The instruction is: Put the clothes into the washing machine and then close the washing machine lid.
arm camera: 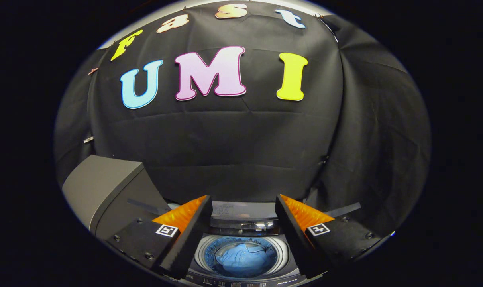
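Below my fingers stands a top-loading washing machine (241, 225) with its round drum open to view. A blue garment (244, 259) lies crumpled inside the drum. My gripper (243, 201) hangs above the machine, open, with nothing between its fingers. The drum shows in the gap between the two fingers. The dark grey lid (102, 187) of the machine stands raised to the left of the left finger.
Black cloth walls close off the booth behind and to the right of the machine. The machine's control strip (241, 284) runs along its near edge, below the drum.
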### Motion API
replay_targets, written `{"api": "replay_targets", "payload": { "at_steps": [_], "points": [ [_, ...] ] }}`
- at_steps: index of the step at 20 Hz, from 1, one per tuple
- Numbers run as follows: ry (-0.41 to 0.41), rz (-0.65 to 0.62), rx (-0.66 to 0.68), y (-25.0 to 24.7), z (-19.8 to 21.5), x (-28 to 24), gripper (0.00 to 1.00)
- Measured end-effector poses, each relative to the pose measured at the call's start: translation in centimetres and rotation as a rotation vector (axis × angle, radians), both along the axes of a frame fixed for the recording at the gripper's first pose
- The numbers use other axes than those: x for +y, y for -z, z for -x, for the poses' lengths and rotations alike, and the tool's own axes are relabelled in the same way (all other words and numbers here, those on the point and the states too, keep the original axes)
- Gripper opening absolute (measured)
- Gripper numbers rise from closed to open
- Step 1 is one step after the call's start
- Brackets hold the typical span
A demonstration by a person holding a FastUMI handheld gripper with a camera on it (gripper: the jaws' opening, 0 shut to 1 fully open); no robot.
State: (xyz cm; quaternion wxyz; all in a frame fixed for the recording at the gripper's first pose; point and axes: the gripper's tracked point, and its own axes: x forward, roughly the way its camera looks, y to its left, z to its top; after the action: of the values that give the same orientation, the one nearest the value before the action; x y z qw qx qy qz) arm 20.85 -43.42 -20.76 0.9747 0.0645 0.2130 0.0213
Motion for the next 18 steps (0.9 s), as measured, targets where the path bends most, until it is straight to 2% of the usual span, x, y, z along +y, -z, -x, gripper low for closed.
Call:
{"api": "replay_targets", "payload": {
  "at_steps": [4, 5, 7, 8, 10, 13, 18],
  "points": [
    [-0.018, -0.014, 0.051, 2.1, 2.1, 0.5, 1.00],
    [-0.013, -0.001, 0.099, 3.6, 2.8, 0.4, 1.00],
    [-0.021, 0.050, 0.290, 7.7, 6.4, -0.1, 1.00],
    [-0.012, 0.034, 0.333, 9.3, 8.4, -0.2, 1.00],
    [0.005, 0.023, 0.378, 10.9, 9.5, -0.1, 1.00],
    [-0.024, 0.049, 0.371, 10.0, 8.3, 0.0, 1.00],
    [-0.010, 0.010, 0.249, 7.8, 8.7, 0.7, 1.00]
  ]
}}
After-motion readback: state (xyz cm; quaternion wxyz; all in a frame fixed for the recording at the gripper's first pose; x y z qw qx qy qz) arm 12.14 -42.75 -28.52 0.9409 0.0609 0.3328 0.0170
